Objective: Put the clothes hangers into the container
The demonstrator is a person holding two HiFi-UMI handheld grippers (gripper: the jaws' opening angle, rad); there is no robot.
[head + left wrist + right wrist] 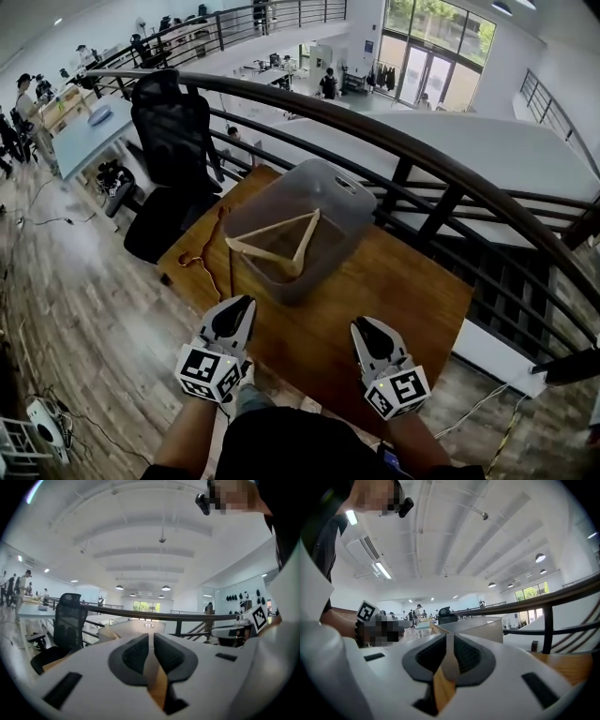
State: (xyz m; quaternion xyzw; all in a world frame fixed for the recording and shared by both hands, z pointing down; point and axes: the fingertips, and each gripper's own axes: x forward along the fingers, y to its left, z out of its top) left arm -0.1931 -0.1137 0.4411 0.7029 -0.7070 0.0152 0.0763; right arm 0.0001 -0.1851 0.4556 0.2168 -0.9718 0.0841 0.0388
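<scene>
Container: a translucent plastic container [309,202] is standing on the counter just ahead of both tools, roughly between the lines along which they are pointing.
Hanger inside: a pale wooden triangular clothes hanger [281,246] is lying tilted in the container, its wide end toward the left tool's side. Whether it is leaning on the rim cannot be told.
Hanger outside: a thinner, darker hanger [223,253] is lying flat on the counter, ahead of the left tool and just left of the container, with its hook reaching toward the counter's left edge.
Counter: a brown wooden counter [403,291] is carrying these things, and both tools are hovering over its near part.
Left tool: the left tool [246,304] is pointing about level toward the container's near left corner. Its jaws are pressing together with nothing between them, and it is touching no hanger.
Right tool: the right tool [360,324] is pointing about level past the container's right side. Its pads are likewise meeting, gripping nothing.
Chair: a black mesh office chair [173,141] is standing beyond the left tool, off the counter's far left corner.
Railing: a dark curved railing [422,155] is running behind the counter, beyond both tools.
Room: a wood-plank floor [75,309] is spreading to the left tool's side. Past the railing, a bright white hall is opening out with desks, distant people and tall windows.
</scene>
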